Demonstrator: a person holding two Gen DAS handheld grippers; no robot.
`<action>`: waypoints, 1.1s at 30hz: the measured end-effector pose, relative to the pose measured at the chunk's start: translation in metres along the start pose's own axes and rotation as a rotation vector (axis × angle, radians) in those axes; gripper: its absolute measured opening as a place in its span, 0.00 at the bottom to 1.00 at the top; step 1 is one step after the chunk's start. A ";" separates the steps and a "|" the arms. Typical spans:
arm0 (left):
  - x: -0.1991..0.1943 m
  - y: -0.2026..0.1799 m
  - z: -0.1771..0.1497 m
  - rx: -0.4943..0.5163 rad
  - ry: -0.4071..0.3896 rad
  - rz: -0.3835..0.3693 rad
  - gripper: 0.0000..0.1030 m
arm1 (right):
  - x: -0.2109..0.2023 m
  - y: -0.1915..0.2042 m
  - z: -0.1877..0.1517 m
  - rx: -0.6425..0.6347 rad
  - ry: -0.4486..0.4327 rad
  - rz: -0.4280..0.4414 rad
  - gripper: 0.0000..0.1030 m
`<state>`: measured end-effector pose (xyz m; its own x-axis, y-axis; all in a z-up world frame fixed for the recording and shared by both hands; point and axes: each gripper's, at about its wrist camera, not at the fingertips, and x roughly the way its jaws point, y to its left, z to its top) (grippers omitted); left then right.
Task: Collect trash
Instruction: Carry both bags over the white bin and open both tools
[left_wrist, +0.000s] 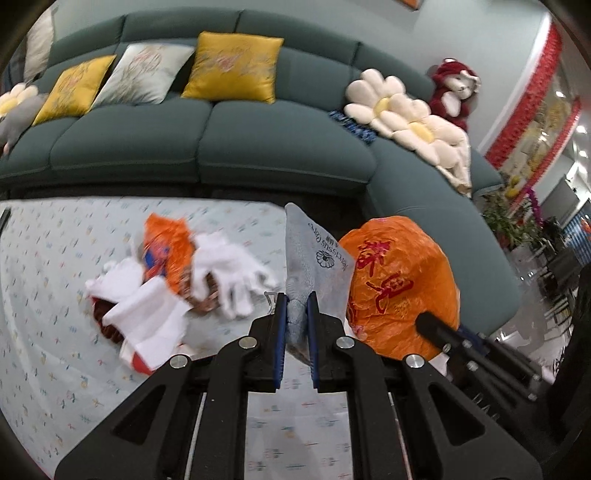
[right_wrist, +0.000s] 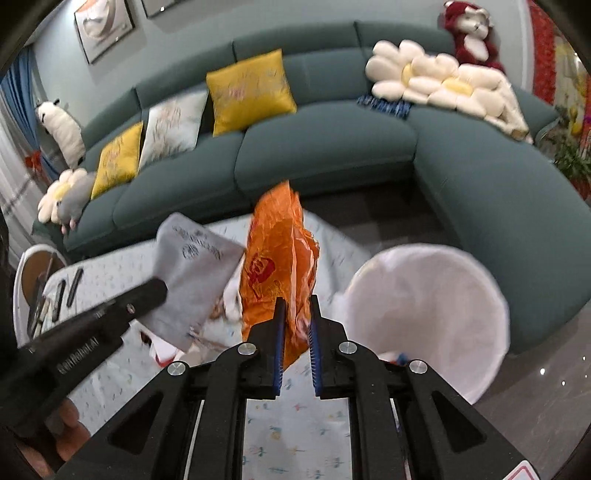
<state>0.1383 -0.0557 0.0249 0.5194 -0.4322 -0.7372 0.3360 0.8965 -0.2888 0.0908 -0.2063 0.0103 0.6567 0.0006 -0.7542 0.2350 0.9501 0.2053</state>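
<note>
- Two grippers, each clamped on one piece of trash above the table (left_wrist: 44, 332).
- Left gripper (left_wrist: 296, 314): pinches a grey pouch (left_wrist: 314, 258), printed, creased.
- Right gripper (right_wrist: 296, 314): nips an orange bag (right_wrist: 277, 266), crinkled, red print.
- One white-lined bin (right_wrist: 424, 314) right.
- Two white gloves (left_wrist: 229, 273) in the table's litter.

I see a grey printed pouch (left_wrist: 314, 258) standing upright, pinched at its lower end, with a crumpled orange plastic bag (left_wrist: 400, 288) at its 3 o'clock, bulging, with red characters. At its 9 o'clock a heap of litter (left_wrist: 173, 284) lies on the patterned surface (left_wrist: 55, 332): white gloves, tissue, orange wrapper. A white-lined bin (right_wrist: 432, 314) stands open at the orange bag's 3 o'clock.
</note>
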 end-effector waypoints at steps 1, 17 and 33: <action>-0.002 -0.005 0.001 0.006 -0.004 -0.008 0.10 | -0.007 -0.004 0.003 0.000 -0.013 -0.005 0.11; 0.034 -0.115 0.002 0.125 0.030 -0.110 0.10 | -0.039 -0.106 0.009 0.065 -0.075 -0.171 0.11; 0.049 -0.116 0.009 0.073 0.032 -0.073 0.53 | -0.030 -0.119 0.018 0.089 -0.097 -0.171 0.47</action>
<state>0.1319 -0.1817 0.0274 0.4669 -0.4916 -0.7351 0.4292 0.8528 -0.2977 0.0563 -0.3249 0.0195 0.6665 -0.1927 -0.7202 0.4087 0.9024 0.1368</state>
